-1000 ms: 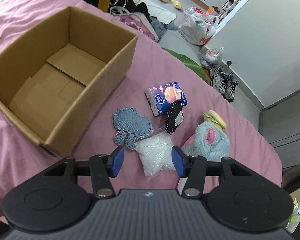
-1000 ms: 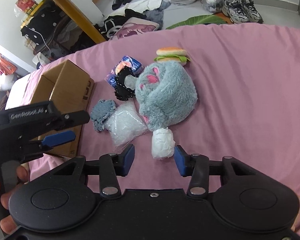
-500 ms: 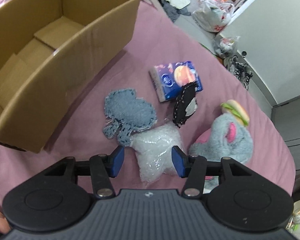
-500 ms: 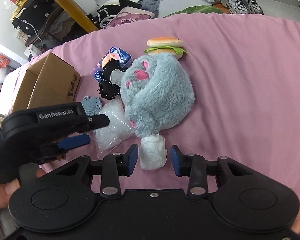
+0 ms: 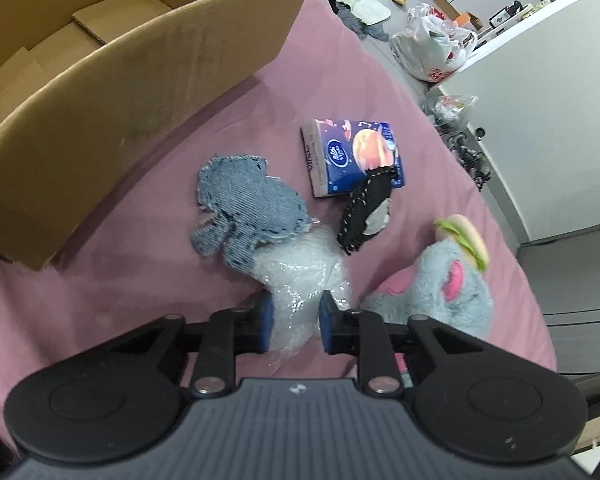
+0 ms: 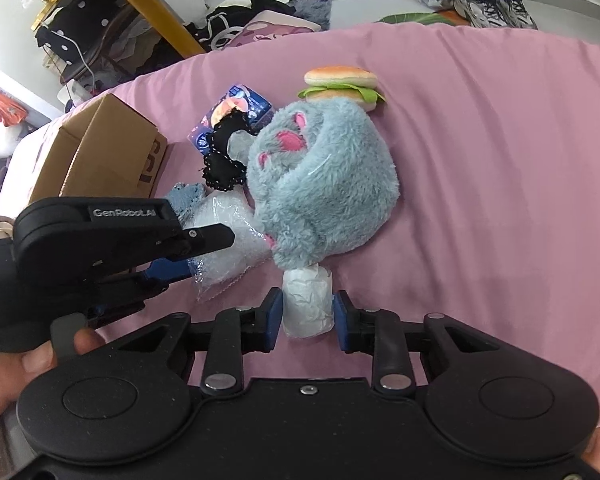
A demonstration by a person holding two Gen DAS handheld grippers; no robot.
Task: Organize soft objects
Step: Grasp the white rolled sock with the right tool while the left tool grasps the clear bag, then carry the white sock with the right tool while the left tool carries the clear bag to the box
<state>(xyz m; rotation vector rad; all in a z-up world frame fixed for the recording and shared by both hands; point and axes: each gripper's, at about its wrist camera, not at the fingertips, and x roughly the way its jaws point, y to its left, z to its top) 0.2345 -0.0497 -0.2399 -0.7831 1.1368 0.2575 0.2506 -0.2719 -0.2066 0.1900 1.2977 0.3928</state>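
A clear bubble-plastic bag (image 5: 300, 276) lies on the pink bedsheet (image 5: 340, 80), and my left gripper (image 5: 296, 322) is shut on its near end. Beside it lie a denim patch (image 5: 244, 204), a blue tissue pack (image 5: 352, 156), a black stitched cloth piece (image 5: 364, 212), a burger toy (image 6: 340, 86) and a blue-grey plush (image 6: 324, 188). A white crumpled roll (image 6: 306, 304) sits against the plush's near side. My right gripper (image 6: 307, 318) is shut on the roll, with a pad touching each side. The left gripper (image 6: 172, 268) shows at the left of the right wrist view.
An open, empty cardboard box (image 5: 140, 80) stands on the sheet left of the pile. A person's hand (image 6: 20, 376) holds the left gripper. Beyond the bed's far edge the floor holds shoes (image 6: 492, 4), plastic bags (image 5: 432, 48) and clothes.
Both grippers moved forward and down onto the pile. The left jaws narrowed onto the clear bag and the right jaws narrowed onto the white roll.
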